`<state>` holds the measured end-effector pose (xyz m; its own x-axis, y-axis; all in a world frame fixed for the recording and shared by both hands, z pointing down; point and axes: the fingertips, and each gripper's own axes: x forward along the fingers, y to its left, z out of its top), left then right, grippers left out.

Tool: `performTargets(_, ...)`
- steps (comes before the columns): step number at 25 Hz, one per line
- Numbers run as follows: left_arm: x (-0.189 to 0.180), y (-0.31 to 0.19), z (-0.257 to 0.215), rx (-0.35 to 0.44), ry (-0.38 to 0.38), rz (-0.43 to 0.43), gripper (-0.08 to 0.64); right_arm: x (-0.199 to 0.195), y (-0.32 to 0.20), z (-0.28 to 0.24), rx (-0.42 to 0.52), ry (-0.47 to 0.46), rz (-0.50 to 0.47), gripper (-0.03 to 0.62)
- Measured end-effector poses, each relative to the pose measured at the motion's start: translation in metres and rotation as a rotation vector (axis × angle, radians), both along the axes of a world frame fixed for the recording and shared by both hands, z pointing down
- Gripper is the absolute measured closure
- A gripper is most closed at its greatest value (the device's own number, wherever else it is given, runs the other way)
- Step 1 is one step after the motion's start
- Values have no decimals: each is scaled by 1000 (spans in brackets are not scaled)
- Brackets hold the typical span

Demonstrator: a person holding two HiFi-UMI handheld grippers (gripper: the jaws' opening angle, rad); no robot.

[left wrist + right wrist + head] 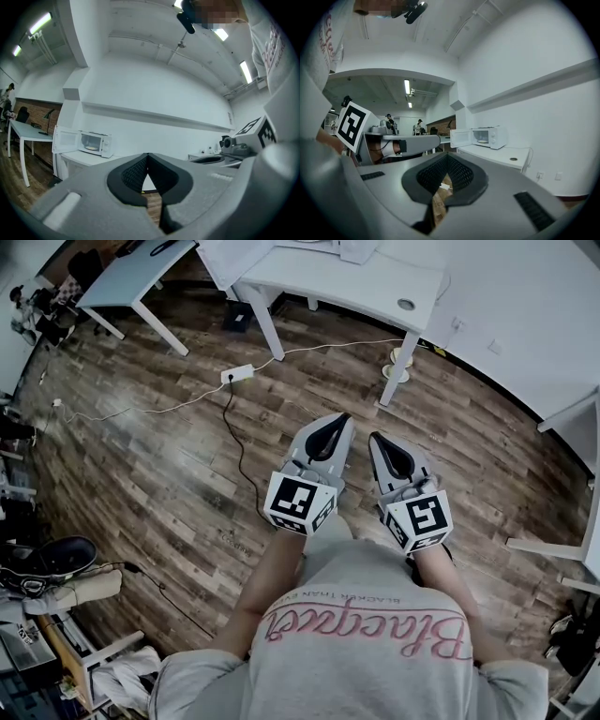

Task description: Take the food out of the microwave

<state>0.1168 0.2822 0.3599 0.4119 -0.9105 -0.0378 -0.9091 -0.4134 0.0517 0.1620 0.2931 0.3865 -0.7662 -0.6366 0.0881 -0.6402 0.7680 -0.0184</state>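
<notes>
A white microwave [95,143] stands on a white table [84,159] at the far left of the left gripper view, its door [65,139] swung open to the left. A pale plate of food [92,148] lies inside. The right gripper view has the same microwave [491,137], open door [461,138] and food [482,141] some way ahead. My left gripper [148,157] and right gripper [447,156] are both shut and empty, far from the microwave. In the head view the left gripper [339,420] and right gripper [377,439] sit side by side over the wooden floor.
A white table [375,287] stands ahead in the head view, with a power strip [237,374] and its cables on the floor before it. Another desk [131,277] is at the upper left. Clutter and a chair base line the left edge. People [389,123] stand far off.
</notes>
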Motion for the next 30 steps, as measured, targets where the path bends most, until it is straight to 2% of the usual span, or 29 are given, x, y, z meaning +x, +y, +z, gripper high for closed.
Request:
performTargets(14,-70,-48,5,-12,-18,39,555,-76,-50,-3,1,5,16,583)
performTargets(30,-99,-76,9,-4,22,9,555,-102,-71,-6,14,25,-22,583)
